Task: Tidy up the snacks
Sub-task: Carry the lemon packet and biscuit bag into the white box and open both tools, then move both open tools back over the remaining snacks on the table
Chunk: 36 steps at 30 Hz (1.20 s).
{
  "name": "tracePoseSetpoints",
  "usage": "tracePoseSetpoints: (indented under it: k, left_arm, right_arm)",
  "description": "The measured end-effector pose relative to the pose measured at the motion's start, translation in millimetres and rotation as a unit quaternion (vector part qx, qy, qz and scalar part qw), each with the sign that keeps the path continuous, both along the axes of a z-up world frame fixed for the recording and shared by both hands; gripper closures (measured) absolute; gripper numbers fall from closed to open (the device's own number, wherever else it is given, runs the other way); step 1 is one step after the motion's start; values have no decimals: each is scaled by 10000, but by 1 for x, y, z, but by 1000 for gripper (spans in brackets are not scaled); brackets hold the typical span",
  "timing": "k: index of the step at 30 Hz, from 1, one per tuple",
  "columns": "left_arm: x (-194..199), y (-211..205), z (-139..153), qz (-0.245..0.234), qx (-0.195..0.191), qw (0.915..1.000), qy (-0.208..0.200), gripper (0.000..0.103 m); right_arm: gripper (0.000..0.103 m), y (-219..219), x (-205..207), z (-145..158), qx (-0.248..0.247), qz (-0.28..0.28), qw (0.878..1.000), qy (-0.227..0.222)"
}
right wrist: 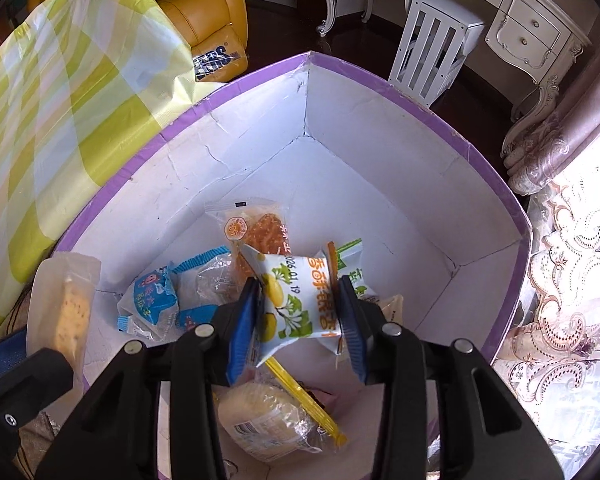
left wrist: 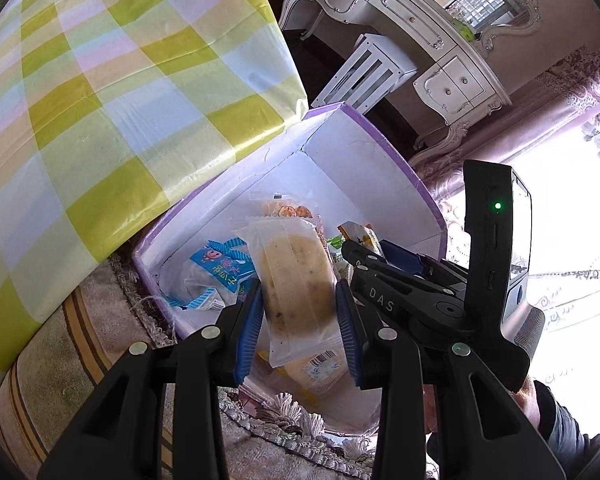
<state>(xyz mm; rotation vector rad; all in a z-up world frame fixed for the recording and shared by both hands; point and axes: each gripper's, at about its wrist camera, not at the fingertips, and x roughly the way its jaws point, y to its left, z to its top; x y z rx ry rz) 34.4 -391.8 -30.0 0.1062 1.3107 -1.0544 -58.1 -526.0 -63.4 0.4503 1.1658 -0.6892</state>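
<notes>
A purple-rimmed white cardboard box [right wrist: 380, 152] stands open on the floor beside the table, seen from above in both views. My left gripper [left wrist: 298, 286] is shut on a clear-wrapped pale speckled cake bar [left wrist: 292, 264], held over the box's near left corner; the same cake bar [right wrist: 64, 304] shows at the left of the right wrist view. My right gripper [right wrist: 300, 296] is inside the box opening, its blue pads against a white snack packet with green and yellow print [right wrist: 296, 300]. On the box floor lie blue packets [right wrist: 152, 300], an orange biscuit packet [right wrist: 256, 232], a green packet [right wrist: 352, 256] and a wrapped bread [right wrist: 260, 420].
A table with a yellow-green checked cloth [left wrist: 100, 120] overhangs the box's left side. A fringed rug [left wrist: 100, 340] lies under the box. Beyond stand a white slatted stool [right wrist: 432, 48], an ornate white dressing table [left wrist: 420, 28] and a yellow armchair [right wrist: 204, 12]. Patterned curtains [right wrist: 560, 280] hang at the right.
</notes>
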Motion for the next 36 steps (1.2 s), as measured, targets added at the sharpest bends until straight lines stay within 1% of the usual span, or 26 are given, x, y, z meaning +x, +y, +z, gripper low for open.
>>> tracePoseSetpoints:
  k: [5, 7, 8, 10, 12, 13, 15, 18, 20, 22, 26, 30, 33, 36]
  left_arm:
    - [-4, -4, -1, -112, 57, 9999, -27, 68]
    - [-4, -5, -2, -123, 117, 9998, -49, 68]
    - [-4, -5, -3, -100, 140, 9998, -31, 66]
    - [-1, -5, -3, -42, 129, 9999, -4, 59]
    - [-2, -5, -1, 26, 134, 9999, -54, 47]
    - [-3, -4, 0, 56, 142, 9998, -104, 46]
    - [-5, -1, 4, 139, 123, 9996, -206, 39]
    - [-2, 12, 13, 443, 16, 9986, -300, 38]
    - [-1, 23, 20, 670, 36, 9965, -508, 38]
    - [1, 36, 27, 876, 29, 9938, -680, 38]
    - [11, 65, 39, 1244, 34, 9874, -979, 38]
    - [25, 103, 47, 1693, 75, 9774, -1267, 38]
    - [39, 134, 52, 2119, 104, 9671, -1405, 38]
    - [51, 169, 58, 2580, 182, 9517, -1655, 38]
  right_arm:
    - [56, -5, -7, -3, -18, -127, 9999, 16]
    - [47, -6, -12, -3, -23, -183, 9998, 8]
    - [45, -6, -13, -3, -32, -201, 9998, 4]
    - [37, -7, -16, -2, -47, -198, 9998, -37]
    - [29, -6, -19, 0, -74, -173, 9998, -84]
    - [27, -5, -20, 1, -104, -160, 9997, -130]
    - [26, -5, -24, 4, -124, -166, 9995, -228]
    - [26, -6, -26, 9, -87, -239, 9988, -416]
    - [26, -3, -25, 16, -93, -193, 9983, -540]
    - [26, 4, -20, 27, -244, -67, 9976, -639]
    - [25, 20, -5, 49, -439, 163, 9952, -859]
    - [25, 42, 20, 67, -415, 480, 9926, -1034]
    - [25, 61, 41, 78, -357, 746, 9888, -1241]
    - [24, 80, 63, 81, -251, 957, 9857, -1365]
